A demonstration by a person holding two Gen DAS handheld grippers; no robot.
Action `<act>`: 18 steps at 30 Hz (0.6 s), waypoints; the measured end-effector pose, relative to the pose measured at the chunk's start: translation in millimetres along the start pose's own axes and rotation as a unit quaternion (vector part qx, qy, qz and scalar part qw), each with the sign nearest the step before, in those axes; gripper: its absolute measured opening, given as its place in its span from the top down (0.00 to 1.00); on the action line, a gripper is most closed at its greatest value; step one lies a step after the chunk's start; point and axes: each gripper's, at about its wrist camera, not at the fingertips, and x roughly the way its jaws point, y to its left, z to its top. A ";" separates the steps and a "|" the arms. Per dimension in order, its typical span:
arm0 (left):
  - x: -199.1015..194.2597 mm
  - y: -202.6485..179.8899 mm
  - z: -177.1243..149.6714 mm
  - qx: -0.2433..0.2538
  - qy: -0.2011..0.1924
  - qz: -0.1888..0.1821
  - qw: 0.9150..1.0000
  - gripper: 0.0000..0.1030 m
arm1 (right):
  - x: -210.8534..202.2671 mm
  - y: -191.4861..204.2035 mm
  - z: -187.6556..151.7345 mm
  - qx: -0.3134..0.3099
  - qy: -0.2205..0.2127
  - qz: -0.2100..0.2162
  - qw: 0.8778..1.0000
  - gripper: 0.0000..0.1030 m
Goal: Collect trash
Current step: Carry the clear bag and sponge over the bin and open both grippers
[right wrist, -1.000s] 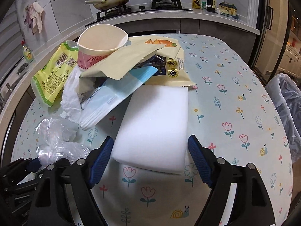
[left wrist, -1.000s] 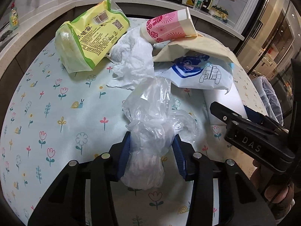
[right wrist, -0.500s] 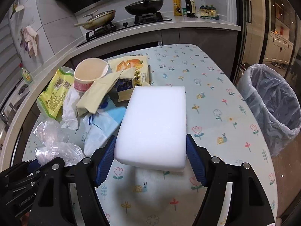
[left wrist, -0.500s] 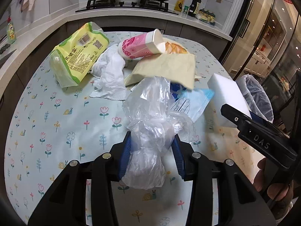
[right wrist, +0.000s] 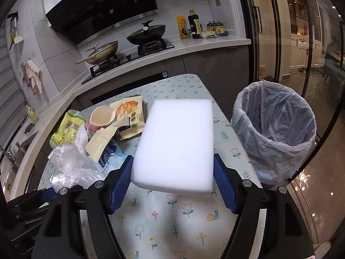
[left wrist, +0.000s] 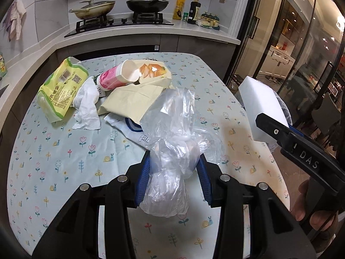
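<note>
Between the left gripper [left wrist: 172, 179] fingers sits a crumpled plastic bag [left wrist: 172, 151], clamped; the right gripper [right wrist: 172, 181] fingers hold a white foam block [right wrist: 176, 142], spread wide. Neither piece is yet in the lined bin [right wrist: 273, 129] right of them; wrappers and a paper cup [right wrist: 101, 116] beyond remain on the bench [right wrist: 172, 226]

A grey-tiled kitchen wall [right wrist: 64, 49] backs a white counter [left wrist: 151, 32] beside glass doors [right wrist: 280, 32].

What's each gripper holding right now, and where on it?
Left gripper: crumpled clear plastic bag, pinched across its bunched lower part. Right gripper: white foam block, clamped by its long sides at the near end.
</note>
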 end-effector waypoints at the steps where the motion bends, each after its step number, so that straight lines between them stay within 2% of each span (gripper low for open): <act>1: -0.4 -6.4 0.2 0.004 -0.001 -0.001 1.000 0.61 | -3.7 -5.7 0.8 0.004 -0.003 0.000 1.000 0.33; 18: 10.5 -99.9 12.8 0.065 -0.004 -0.026 0.998 0.61 | -37.0 -97.7 6.2 0.054 -0.033 -0.029 0.998 0.33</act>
